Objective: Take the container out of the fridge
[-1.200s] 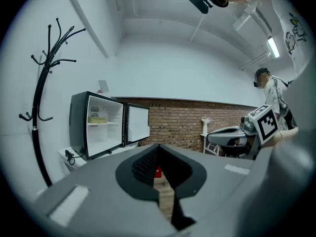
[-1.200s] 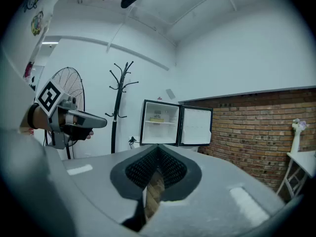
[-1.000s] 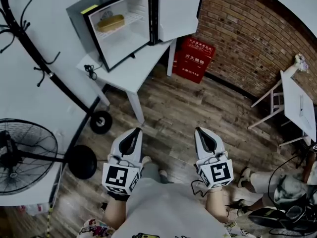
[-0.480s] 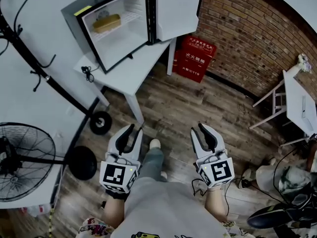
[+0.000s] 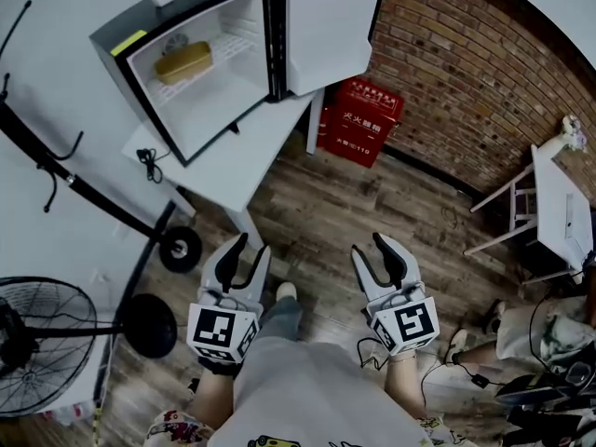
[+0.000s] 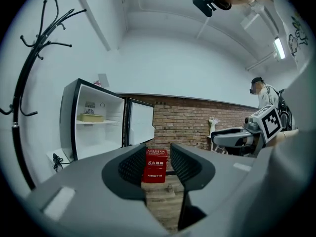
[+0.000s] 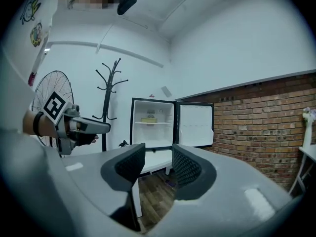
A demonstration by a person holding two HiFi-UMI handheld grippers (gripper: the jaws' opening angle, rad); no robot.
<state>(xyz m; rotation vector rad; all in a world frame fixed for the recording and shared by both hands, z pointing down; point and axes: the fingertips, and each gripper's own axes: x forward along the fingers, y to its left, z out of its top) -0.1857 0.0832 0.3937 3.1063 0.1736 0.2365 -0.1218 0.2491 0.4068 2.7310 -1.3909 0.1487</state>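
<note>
Head view: grippers [image 5: 250, 250] [image 5: 369, 247] just parted, empty

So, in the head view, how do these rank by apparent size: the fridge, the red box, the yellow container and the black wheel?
1. fridge, clearly the largest.
2. red box.
3. yellow container and black wheel look about alike, so I would not rank them.
</note>
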